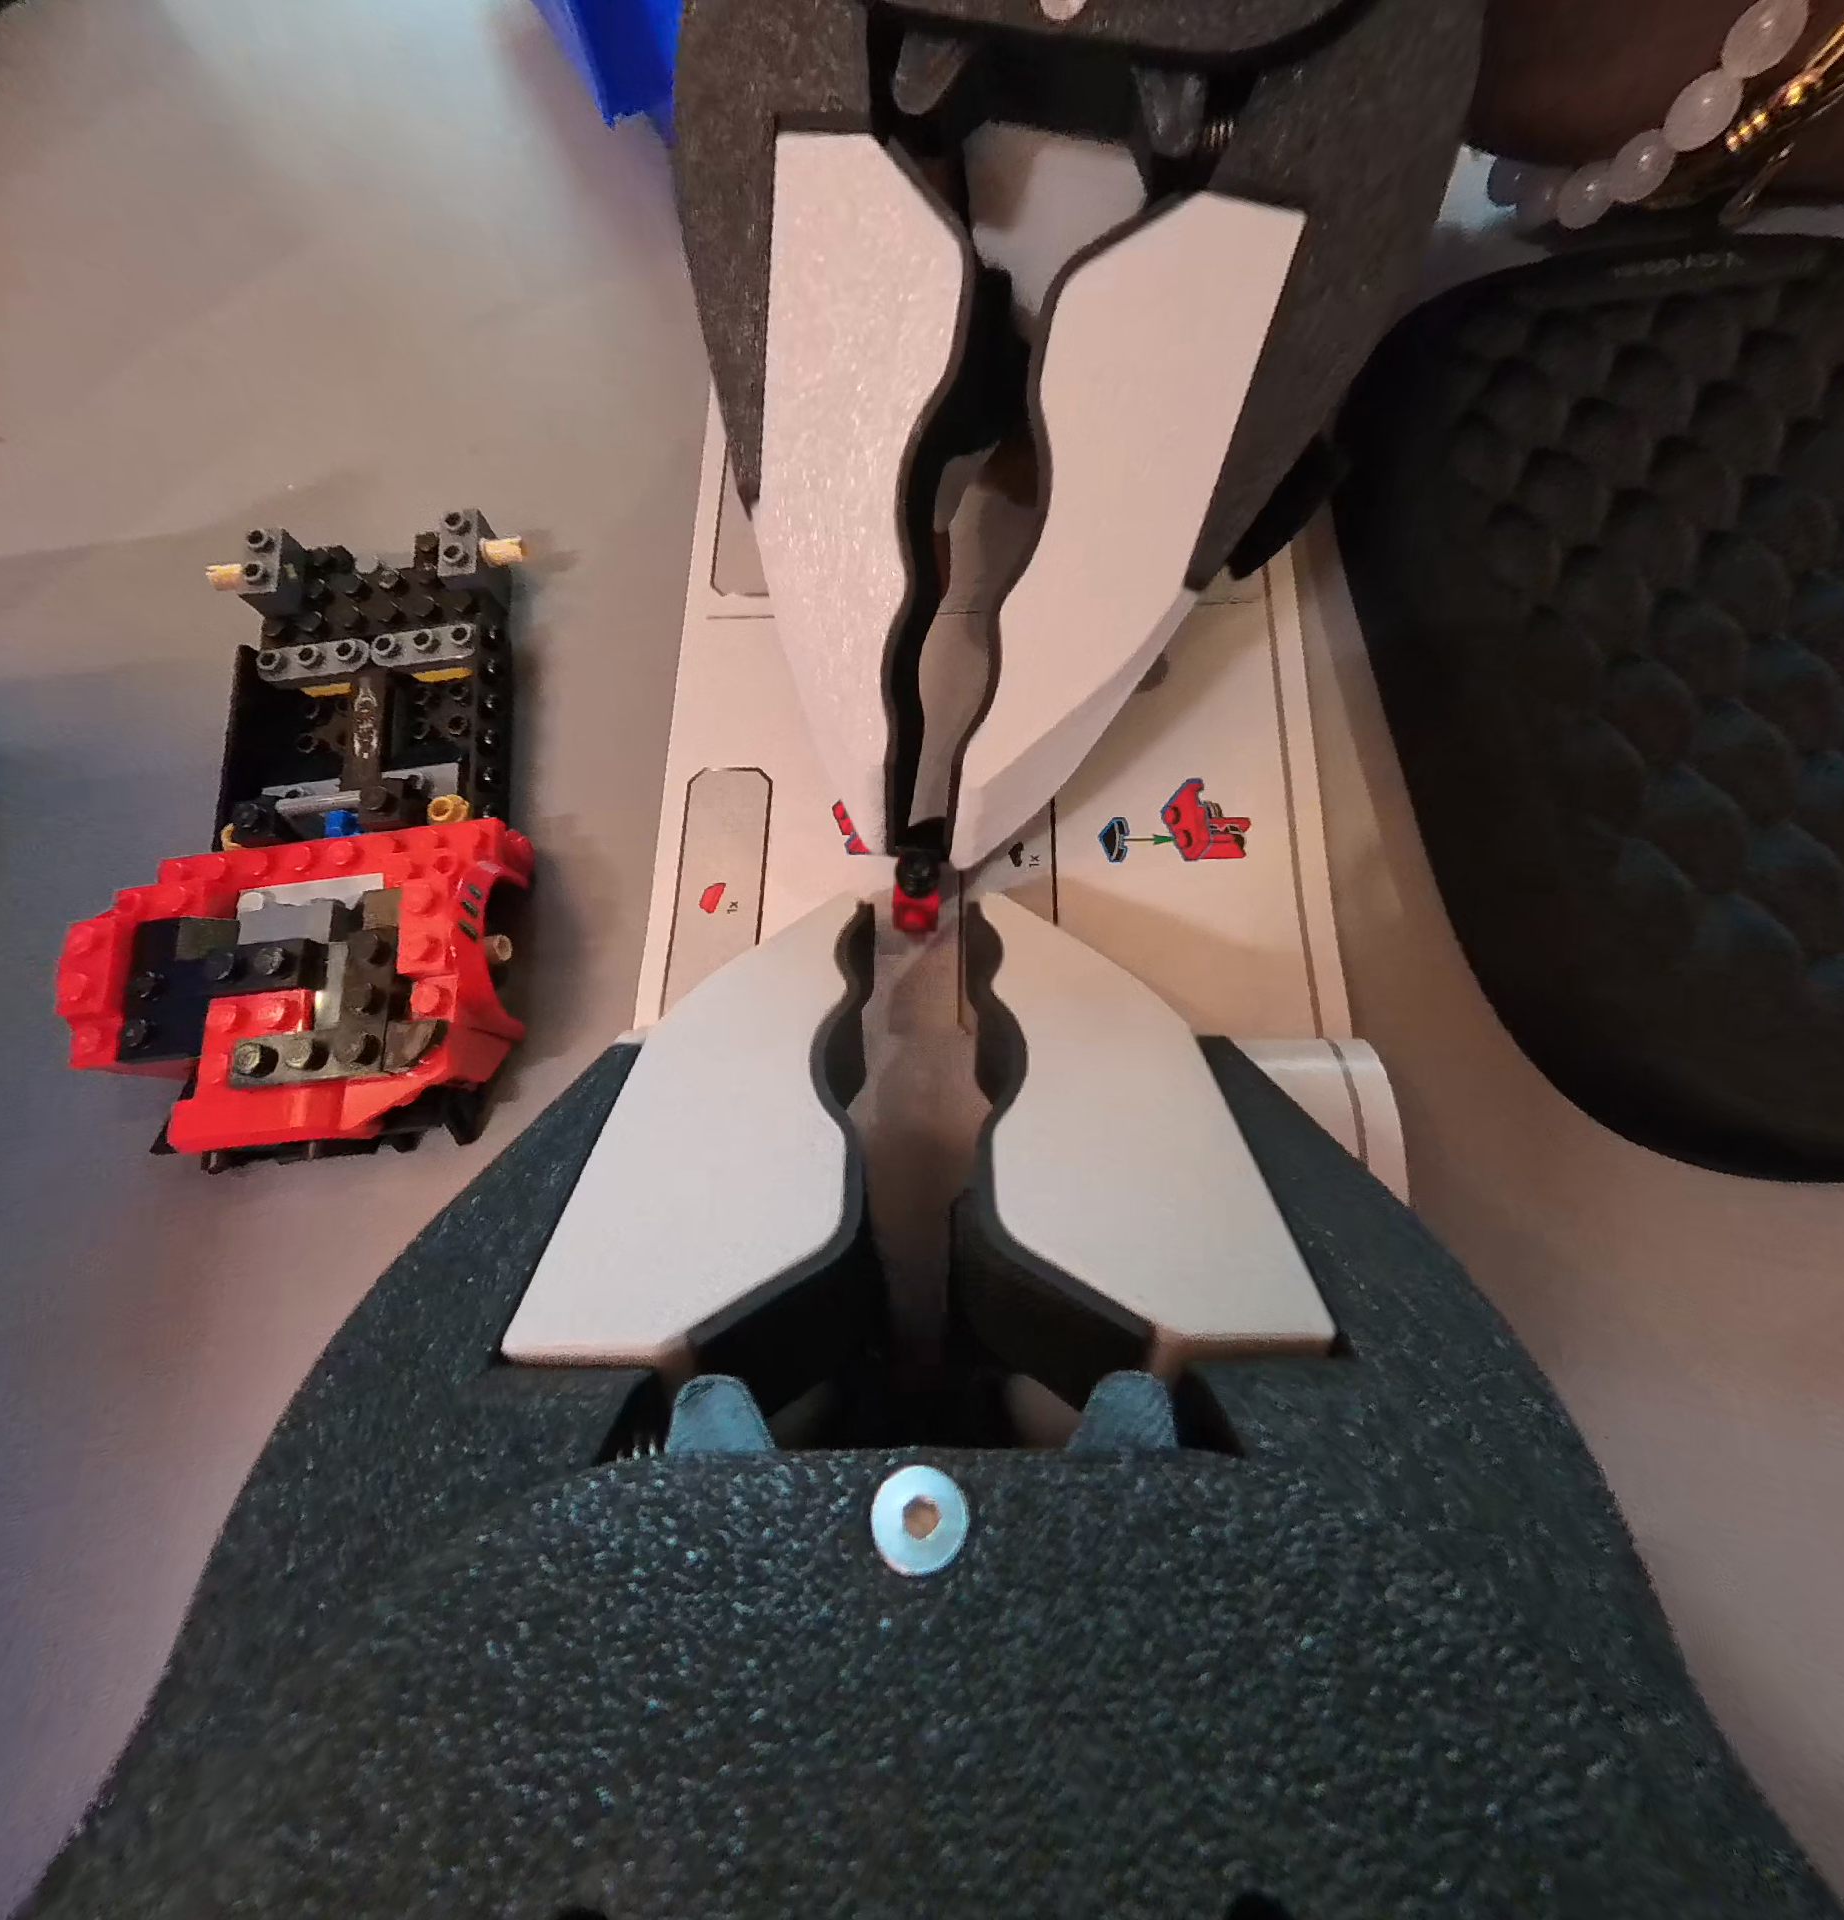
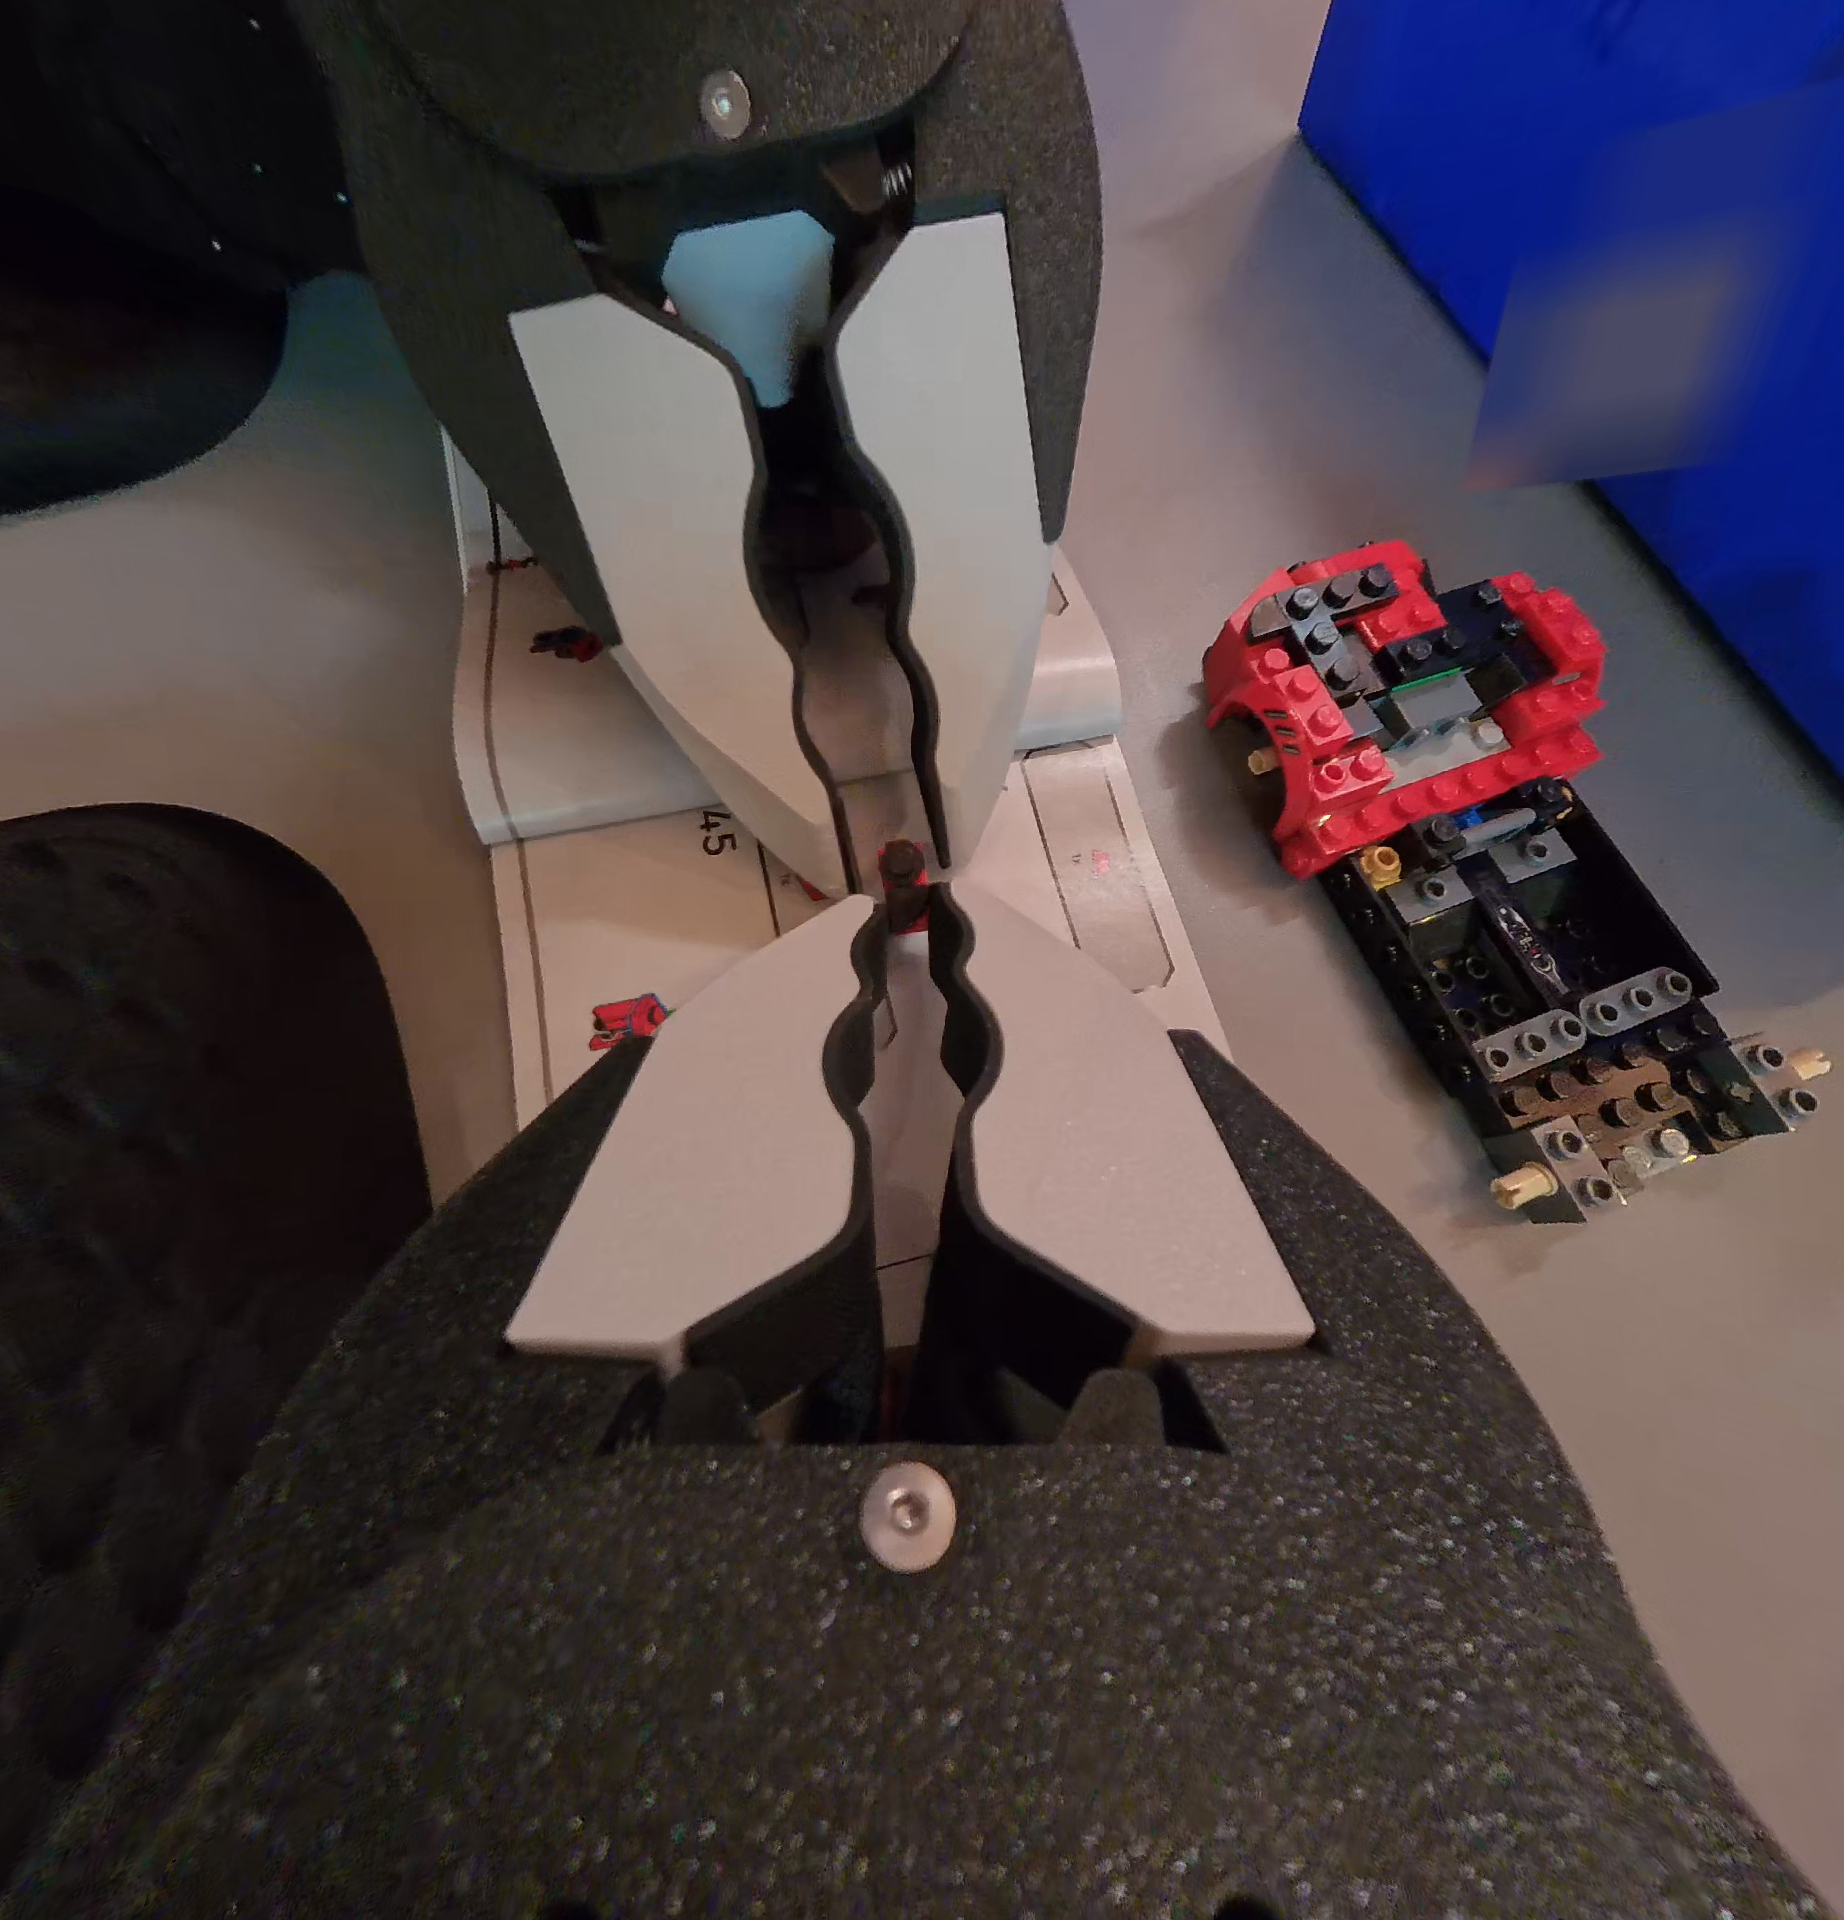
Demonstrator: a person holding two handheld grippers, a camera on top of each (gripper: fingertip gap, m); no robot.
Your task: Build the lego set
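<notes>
Over the instruction booklet, left claw pinches the red brick; right claw pinches a black piece against it. Press squarely. Car waits beside the booklet.

The left gripper and right gripper meet tip to tip, both with jaws nearly closed, each pinching something small.

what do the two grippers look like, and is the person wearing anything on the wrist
Both the left gripper and right gripper match: a rough black speckled body with a silver screw in the middle, and two pale grey fingers with wavy black inner edges. A pale bead bracelet with a gold chain shows behind the right gripper.
</notes>
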